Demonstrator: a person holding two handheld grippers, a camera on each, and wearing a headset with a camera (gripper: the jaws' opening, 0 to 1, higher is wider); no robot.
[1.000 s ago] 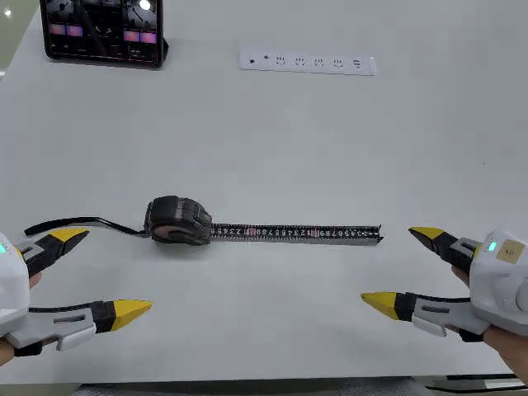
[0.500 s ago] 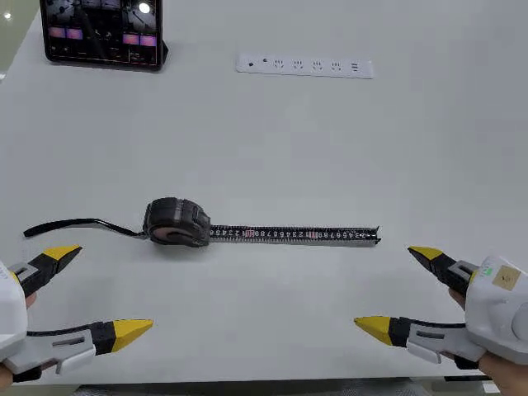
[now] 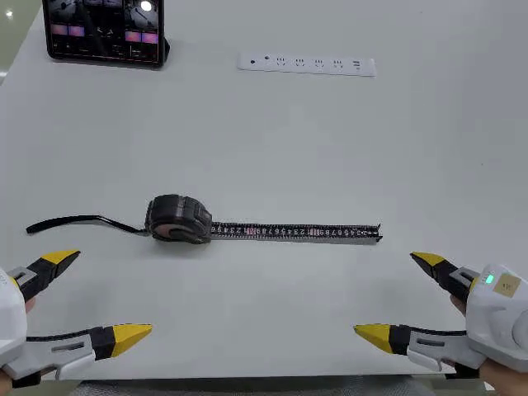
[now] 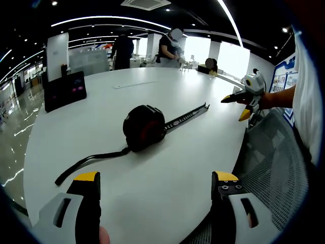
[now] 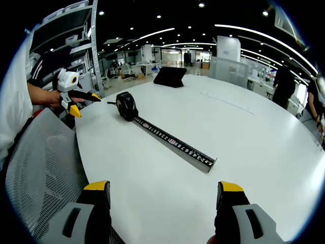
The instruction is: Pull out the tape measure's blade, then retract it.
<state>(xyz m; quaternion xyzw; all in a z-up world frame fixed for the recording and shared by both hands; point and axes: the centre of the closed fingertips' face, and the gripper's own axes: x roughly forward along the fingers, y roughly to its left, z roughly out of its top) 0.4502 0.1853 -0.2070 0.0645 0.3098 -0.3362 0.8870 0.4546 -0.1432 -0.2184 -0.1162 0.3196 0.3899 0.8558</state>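
- Head view: the tape measure (image 3: 177, 219) lies on the white table (image 3: 272, 148), toward the near edge; its blade (image 3: 293, 233) is drawn out flat to the right and its strap (image 3: 78, 221) trails left; the left gripper (image 3: 103, 295) and right gripper (image 3: 398, 295) hover nearer the person than the tape, one at each side, fingers spread wide and holding nothing; so retracting looks like the step in hand; I judge it goes best with the left fingers pinning the case and the right ones guiding the blade's tip, so the blade feeds in slowly rather than whipping back; a tablet (image 3: 103, 31) and a power strip (image 3: 307, 63) sit at the far side, well apart from the work.
- Left gripper view: here the case shows side-on, dark and rounded, with the strap running from it toward the camera; the right gripper hangs beyond the blade's end, apart from it; this view adds the room, with people standing far off, and a mesh chair (image 4: 274, 168) at the table's edge.
- Right gripper view: this one brings the printed scale and the hook (image 5: 210, 162) at the blade's tip up close, a little ahead of the wide fingers and not touched; the case lies at the blade's far end, and the left gripper is off to one side of it, by the table's edge.
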